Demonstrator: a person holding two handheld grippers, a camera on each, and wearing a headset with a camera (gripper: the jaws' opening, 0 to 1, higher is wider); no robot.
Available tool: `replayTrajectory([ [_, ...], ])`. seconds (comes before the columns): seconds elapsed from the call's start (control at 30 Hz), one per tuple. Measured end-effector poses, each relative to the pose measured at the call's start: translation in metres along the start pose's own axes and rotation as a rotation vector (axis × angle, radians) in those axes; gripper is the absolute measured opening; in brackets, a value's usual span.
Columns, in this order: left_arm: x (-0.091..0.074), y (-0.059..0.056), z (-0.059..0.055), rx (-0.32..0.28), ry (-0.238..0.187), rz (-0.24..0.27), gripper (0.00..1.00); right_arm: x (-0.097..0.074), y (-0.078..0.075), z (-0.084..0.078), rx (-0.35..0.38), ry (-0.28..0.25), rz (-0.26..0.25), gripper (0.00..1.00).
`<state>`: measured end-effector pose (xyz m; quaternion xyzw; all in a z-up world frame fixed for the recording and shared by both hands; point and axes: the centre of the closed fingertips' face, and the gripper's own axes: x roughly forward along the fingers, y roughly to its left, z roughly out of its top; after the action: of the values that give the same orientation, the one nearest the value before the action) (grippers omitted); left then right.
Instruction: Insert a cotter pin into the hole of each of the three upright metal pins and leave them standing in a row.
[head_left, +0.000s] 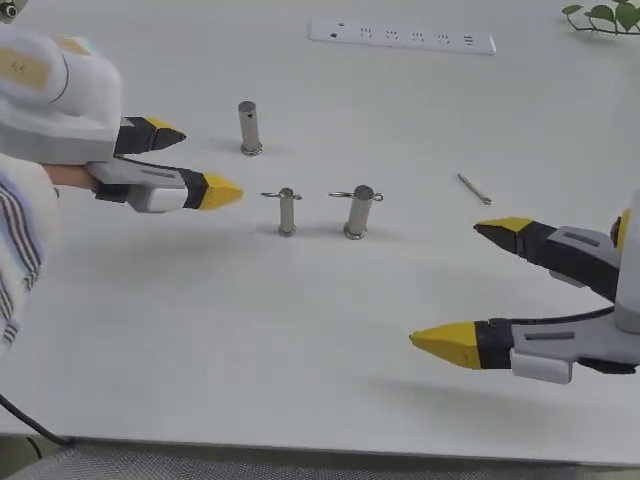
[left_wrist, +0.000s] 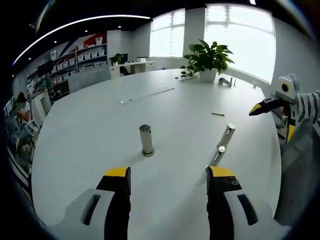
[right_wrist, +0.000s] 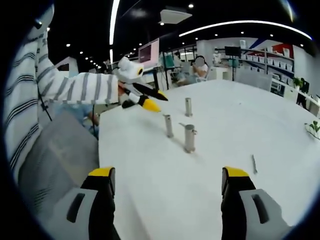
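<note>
While both grippers were held above the white tabletop (head_left: 300, 340), three short upright silver metal pins were recorded on it. The rear pin (head_left: 250, 128) was found bare, near the left gripper (head_left: 195, 162), whose yellow-tipped jaws were spread apart and empty. The front-left pin (head_left: 287, 211) was seen with a first cotter pin (head_left: 272, 194) through its head, the front-right pin (head_left: 358, 211) with a second cotter pin (head_left: 342, 194). A loose thin silver cotter pin (head_left: 474, 188) was noted lying flat, well apart to the right. The right gripper (head_left: 460, 285) was logged with jaws wide, nothing held. A white power strip (head_left: 402, 37) was noted at the far side.
</note>
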<state>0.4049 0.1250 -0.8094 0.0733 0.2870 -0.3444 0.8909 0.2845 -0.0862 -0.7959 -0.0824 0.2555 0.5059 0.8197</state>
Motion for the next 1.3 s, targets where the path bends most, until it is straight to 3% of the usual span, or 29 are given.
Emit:
replayTrajectory([
  [0.07, 0.002, -0.003, 0.005, 0.002, -0.006, 0.000, 0.55, -0.001, 0.001, 0.000, 0.011, -0.001, -0.010, 0.91],
  [0.27, 0.013, 0.004, 0.012, 0.002, -0.019, 0.001, 0.49, -0.005, 0.004, -0.004, 0.028, 0.008, -0.027, 0.92],
  [0.37, 0.019, 0.009, 0.011, 0.023, 0.000, 0.011, 0.46, -0.007, 0.006, -0.005, 0.044, 0.007, -0.036, 0.94],
  [0.93, 0.055, 0.027, 0.018, 0.006, -0.008, 0.044, 0.29, -0.016, 0.009, -0.009, 0.092, 0.004, -0.077, 0.94],
  [1.07, 0.062, 0.026, 0.022, 0.014, -0.014, 0.036, 0.28, -0.017, 0.009, -0.008, 0.086, 0.000, -0.087, 0.94],
  [1.13, 0.066, 0.030, 0.022, 0.038, -0.004, 0.055, 0.29, -0.017, 0.009, -0.008, 0.096, -0.004, -0.091, 0.94],
  [1.3, 0.073, 0.024, 0.024, 0.023, -0.014, 0.031, 0.21, -0.019, 0.008, -0.009, 0.099, 0.000, -0.096, 0.93],
])
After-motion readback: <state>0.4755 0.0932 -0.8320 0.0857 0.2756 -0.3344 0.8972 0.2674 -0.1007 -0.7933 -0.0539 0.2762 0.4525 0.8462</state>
